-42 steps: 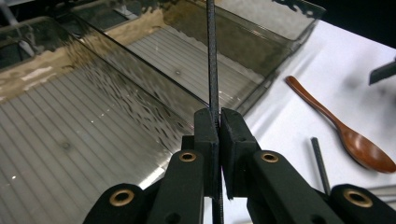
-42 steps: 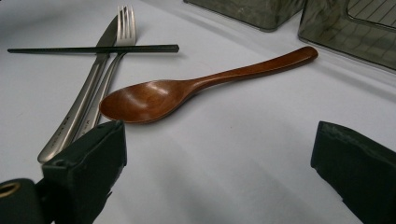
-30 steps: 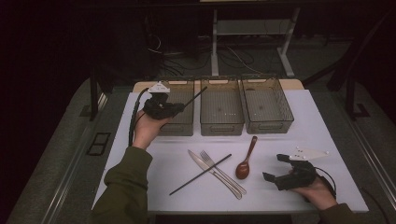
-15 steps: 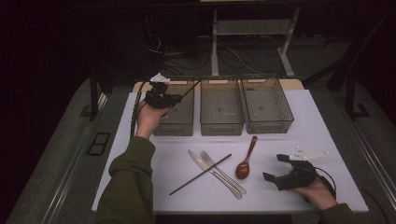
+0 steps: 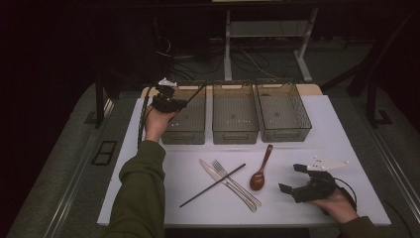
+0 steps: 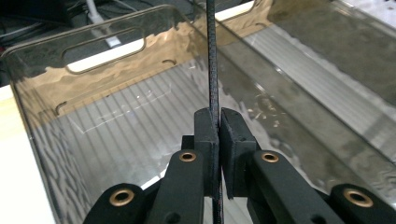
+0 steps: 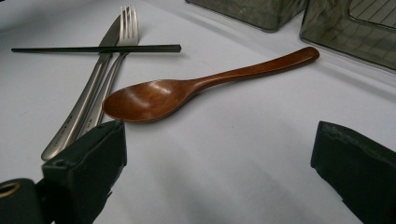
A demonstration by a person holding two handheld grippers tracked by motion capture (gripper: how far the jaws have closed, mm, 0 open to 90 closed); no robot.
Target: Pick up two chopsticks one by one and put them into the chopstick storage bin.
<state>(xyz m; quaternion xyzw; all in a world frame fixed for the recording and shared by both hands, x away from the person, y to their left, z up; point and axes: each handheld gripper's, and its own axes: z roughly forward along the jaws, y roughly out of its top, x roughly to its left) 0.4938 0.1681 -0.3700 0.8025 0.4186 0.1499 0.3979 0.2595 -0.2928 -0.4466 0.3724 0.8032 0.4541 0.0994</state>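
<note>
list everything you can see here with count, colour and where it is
bins: 3, clear smoky grey, in a row along the far side of the table
table cover: 1, white, under everything
held chopstick: 1, black, clamped in the left gripper over the left-hand bin
loose chopstick: 1, black, lying across the knife and fork near the front
knife: 1, silver, front middle, beside the fork
fork: 1, silver, right beside the knife
spoon: 1, brown wood, right of the fork
left gripper: 1, black, over the left-hand bin, shut on the chopstick
right gripper: 1, black, front right on the table, jaws open, facing the spoon
</note>
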